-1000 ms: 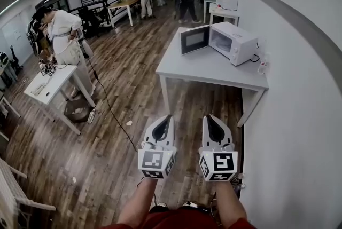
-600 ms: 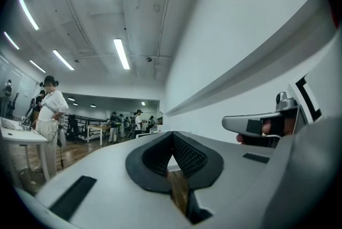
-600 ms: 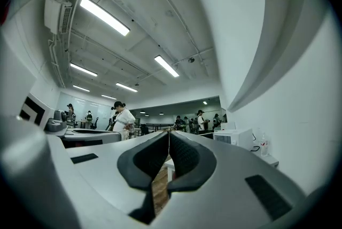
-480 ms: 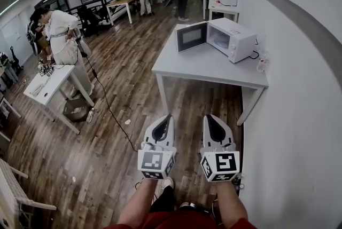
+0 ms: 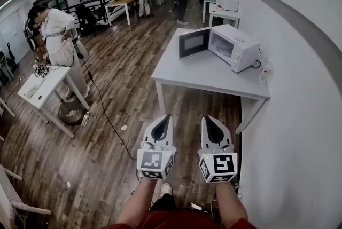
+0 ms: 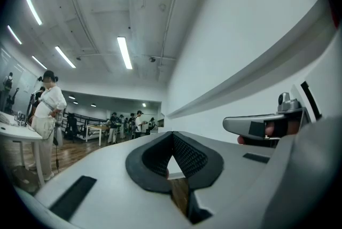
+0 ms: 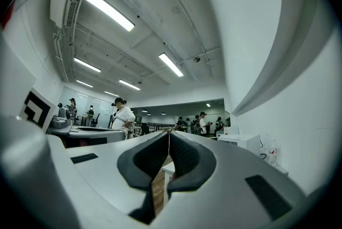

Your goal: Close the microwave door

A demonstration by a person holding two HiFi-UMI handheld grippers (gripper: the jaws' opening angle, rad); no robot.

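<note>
Reference landmark: the grey table [image 5: 203,76] set against the right-hand wall.

1. Far left of the grey table, a person in white [image 5: 56,36] stands at a small white table [image 5: 45,81]. A black cable [image 5: 107,116] runs over the wood floor between that spot and the grippers. The left gripper view shows this person too, plus ceiling light strips that the head view crops.
2. The left gripper [image 5: 166,117] is held in front of the grey table's near edge, well apart from it. The left gripper view [image 6: 172,134] shows its jaws clenched tip to tip, with nothing between them. The microwave does not appear in that view.
3. The right gripper [image 5: 206,117] is just beside the left one, also short of the grey table. The right gripper view [image 7: 169,134] shows its jaws likewise pressed together and empty.
4. The microwave [image 5: 235,47] stands on the grey table's far right part, near the wall. Its door [image 5: 193,43] stands open, swung out to the left, and the cavity is visible. Only the right gripper view also shows the microwave [image 7: 238,141].
5. A small bottle [image 5: 263,70] stands at the grey table's wall edge, to the right of the microwave.
</note>
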